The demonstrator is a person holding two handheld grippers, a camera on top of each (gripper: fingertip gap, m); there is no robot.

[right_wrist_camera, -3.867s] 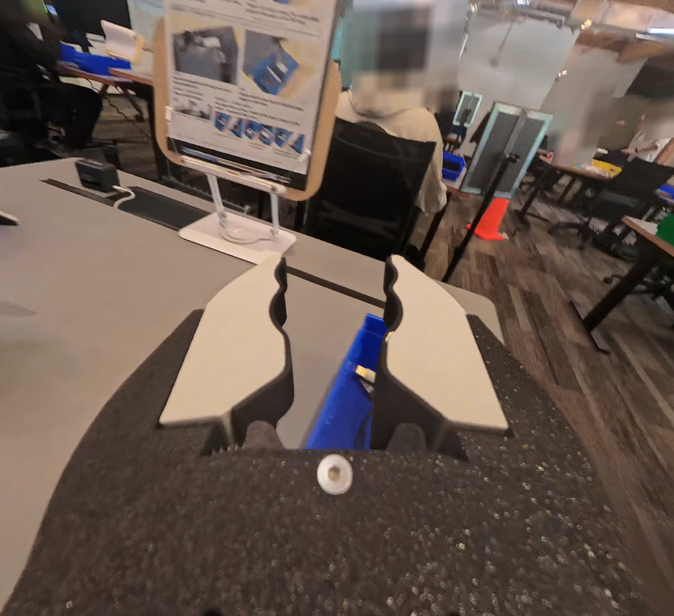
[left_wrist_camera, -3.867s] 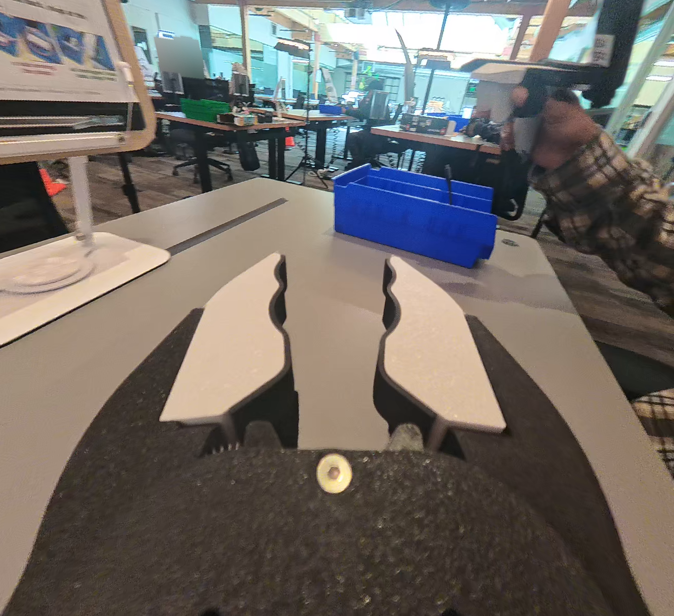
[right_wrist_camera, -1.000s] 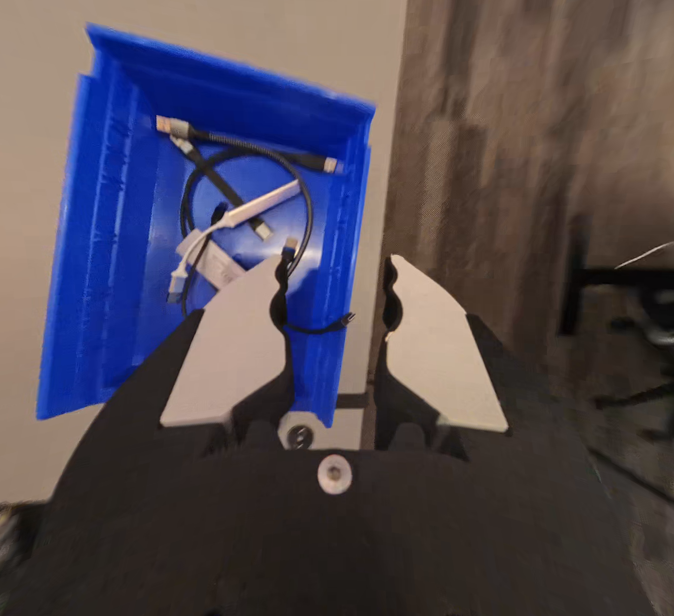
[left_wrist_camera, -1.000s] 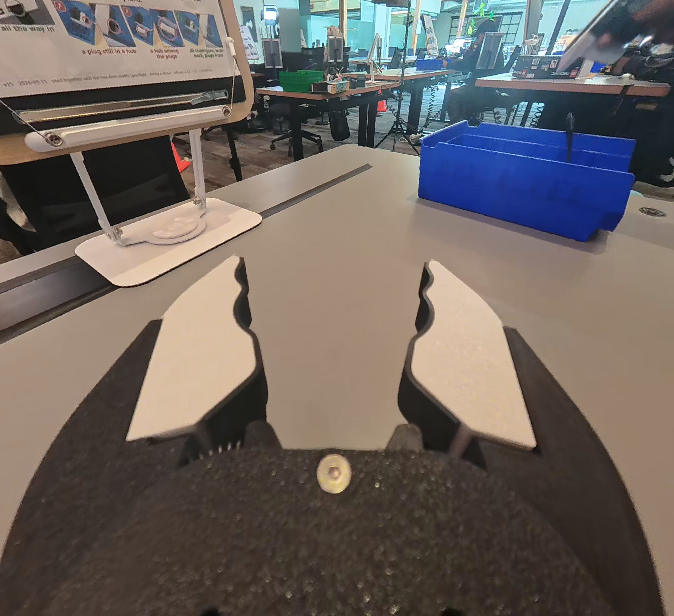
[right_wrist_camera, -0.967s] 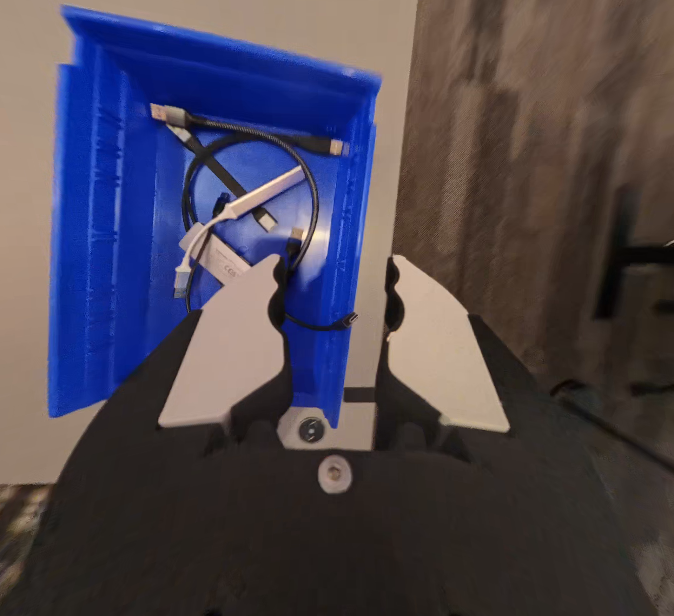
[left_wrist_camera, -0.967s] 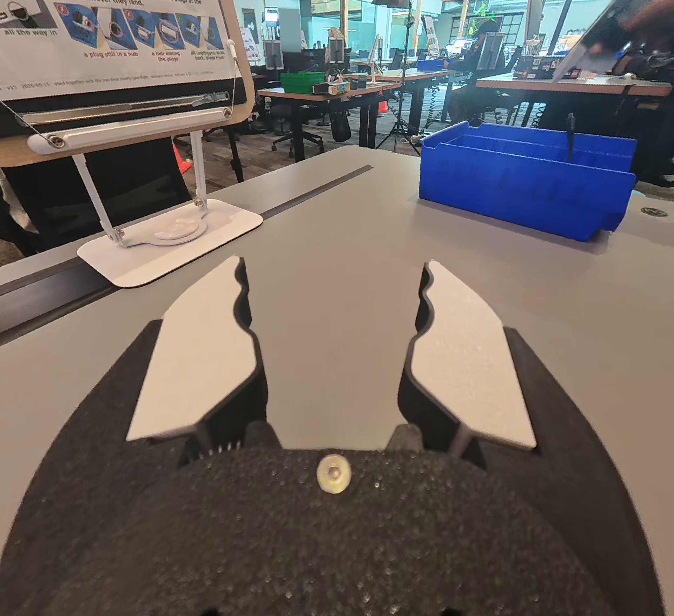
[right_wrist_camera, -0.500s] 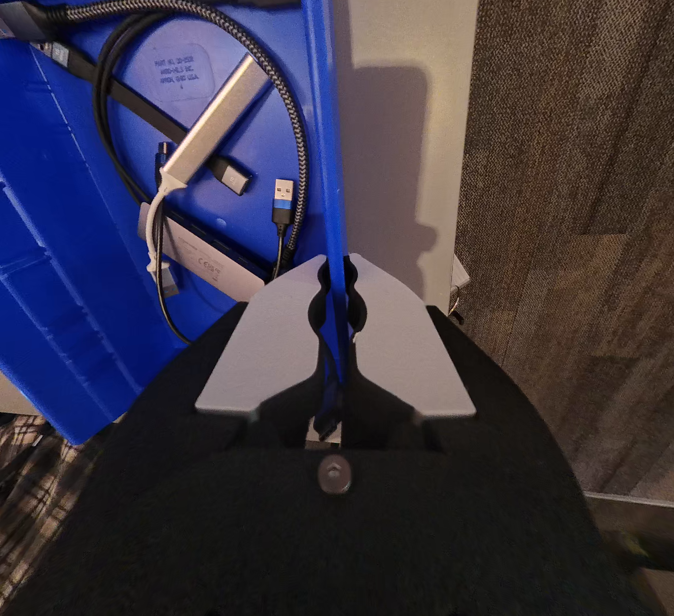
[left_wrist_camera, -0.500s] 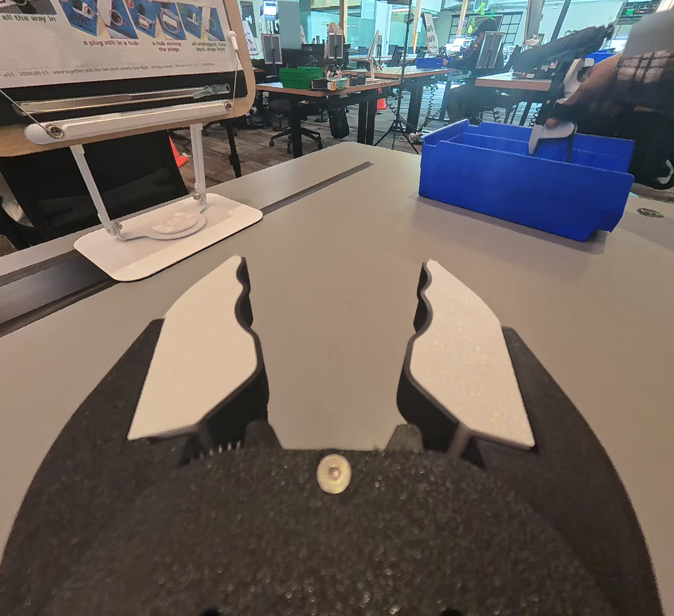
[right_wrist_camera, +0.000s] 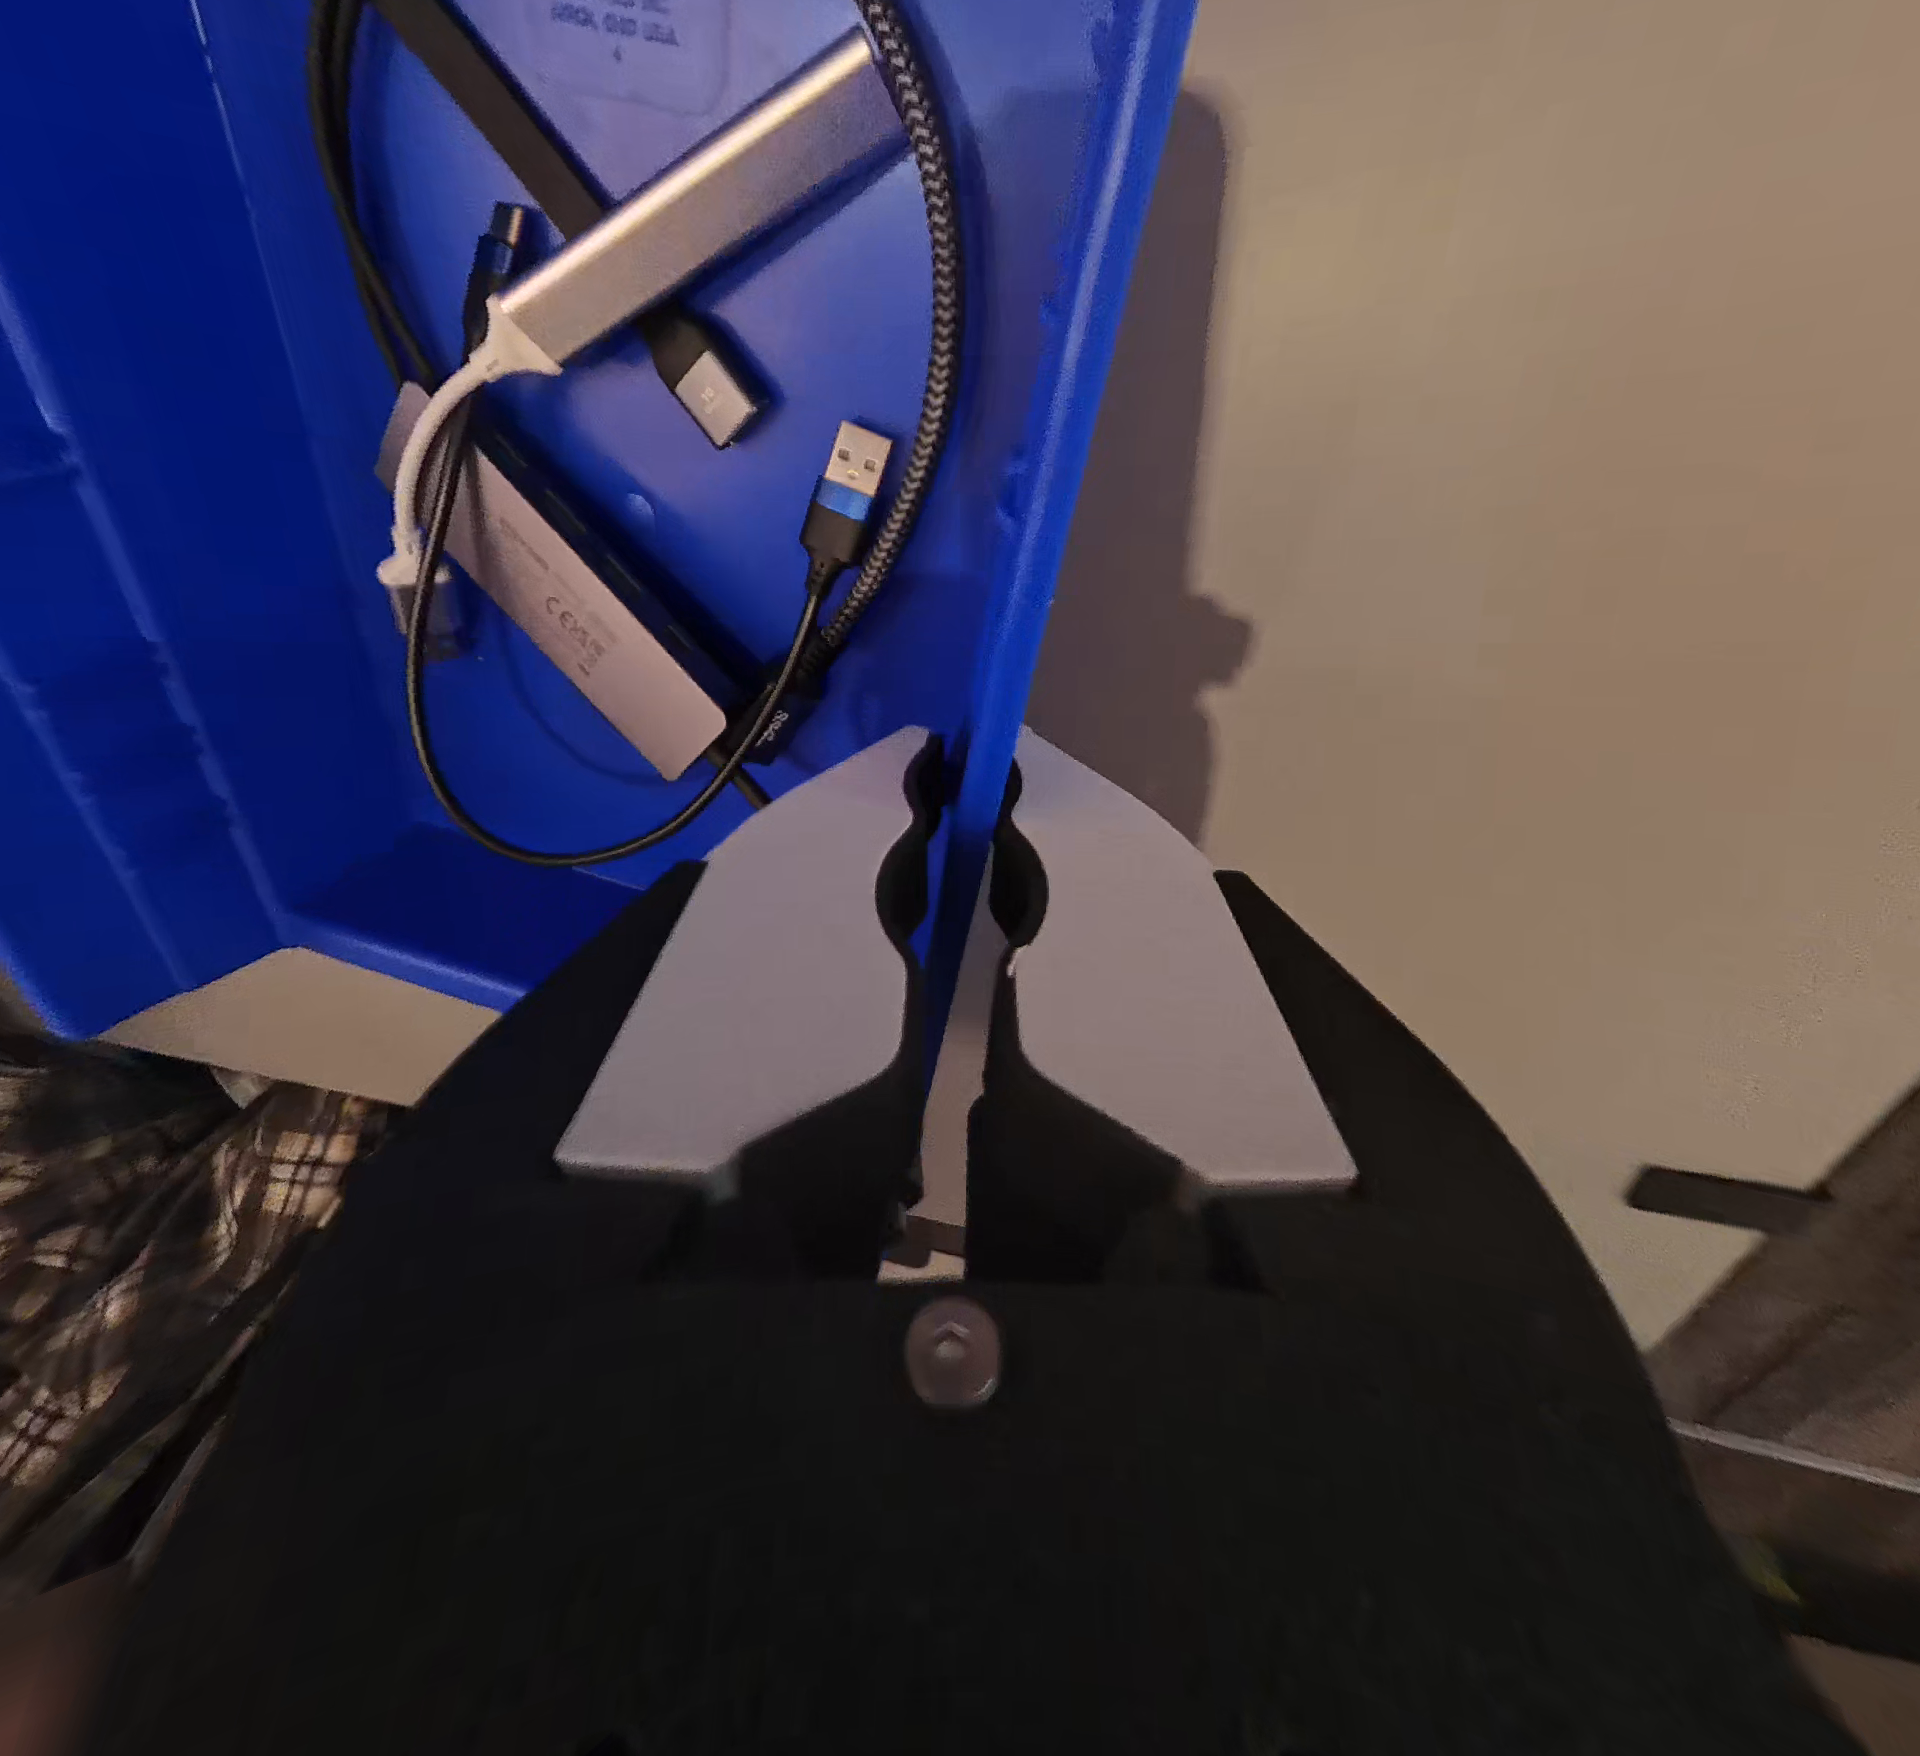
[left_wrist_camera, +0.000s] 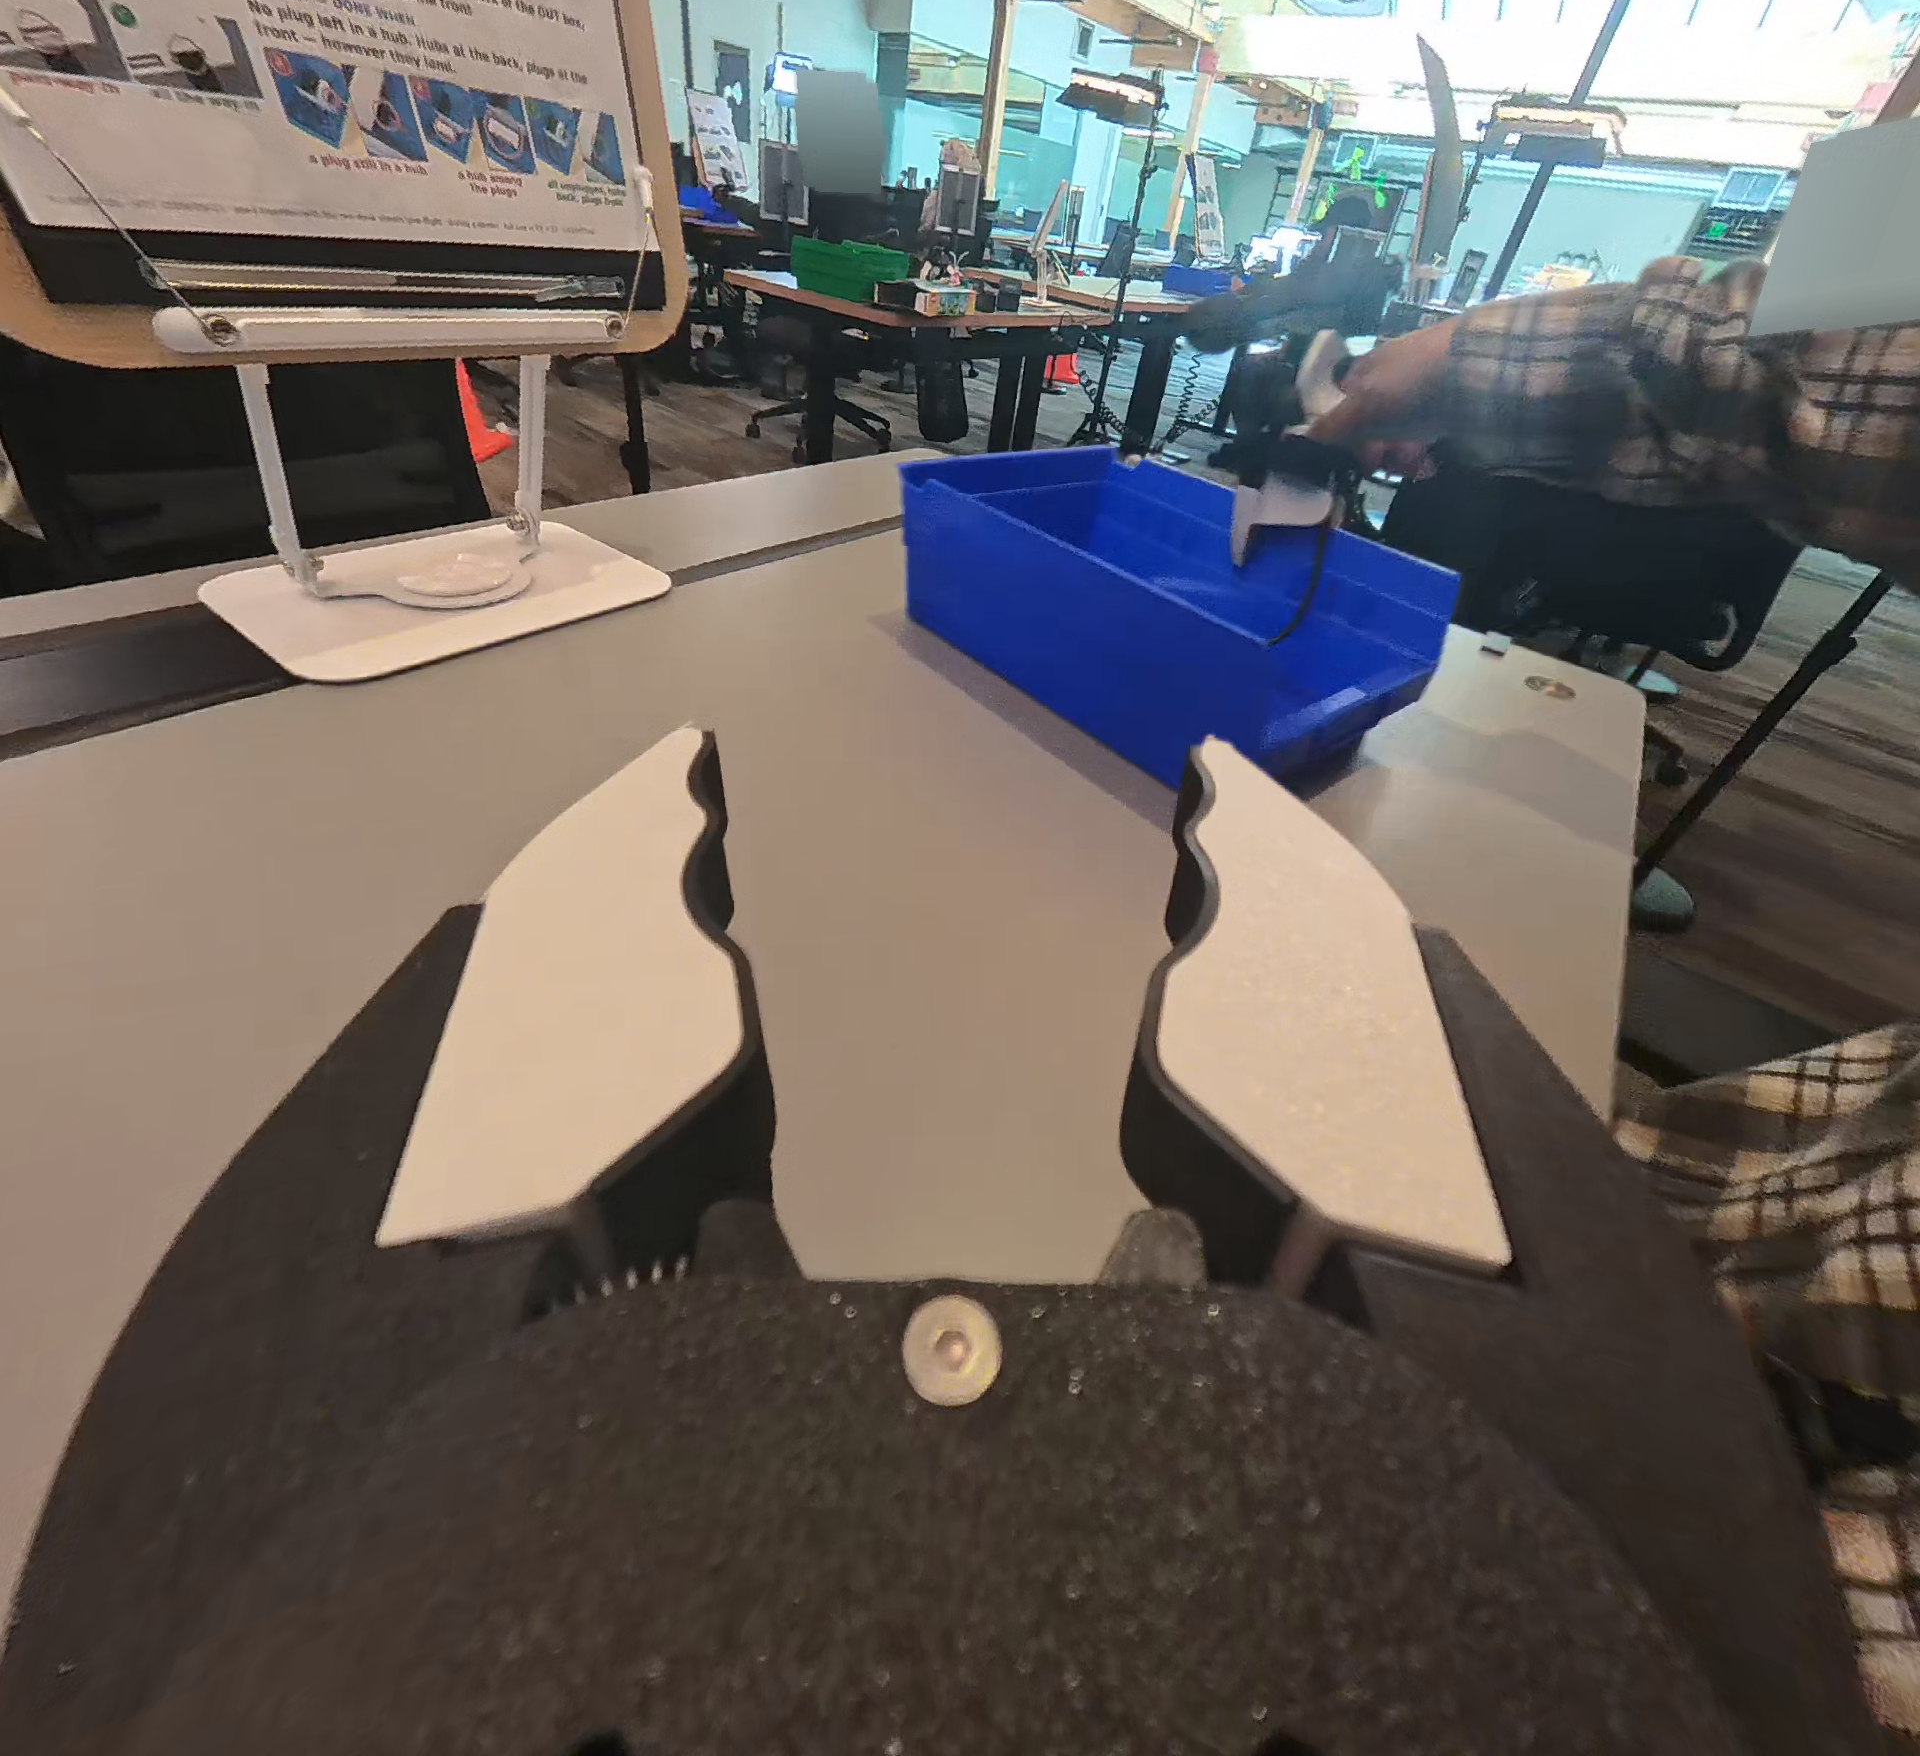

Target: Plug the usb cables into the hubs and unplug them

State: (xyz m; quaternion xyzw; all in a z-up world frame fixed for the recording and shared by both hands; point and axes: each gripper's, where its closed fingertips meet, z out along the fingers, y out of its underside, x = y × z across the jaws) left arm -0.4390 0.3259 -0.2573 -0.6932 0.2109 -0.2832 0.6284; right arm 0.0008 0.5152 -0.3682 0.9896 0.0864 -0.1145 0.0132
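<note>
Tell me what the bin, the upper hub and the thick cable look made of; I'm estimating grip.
Bin: looks like moulded plastic, glossy blue, with thin walls and a stamped panel in the floor. Upper hub: probably brushed aluminium, a matte silver bar with crisp edges. Thick cable: a woven fabric sleeve, seen in its black-and-grey braid.

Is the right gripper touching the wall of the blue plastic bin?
Touching. Right wrist view: the right gripper has both fingers closed against the blue bin's wall.
</note>
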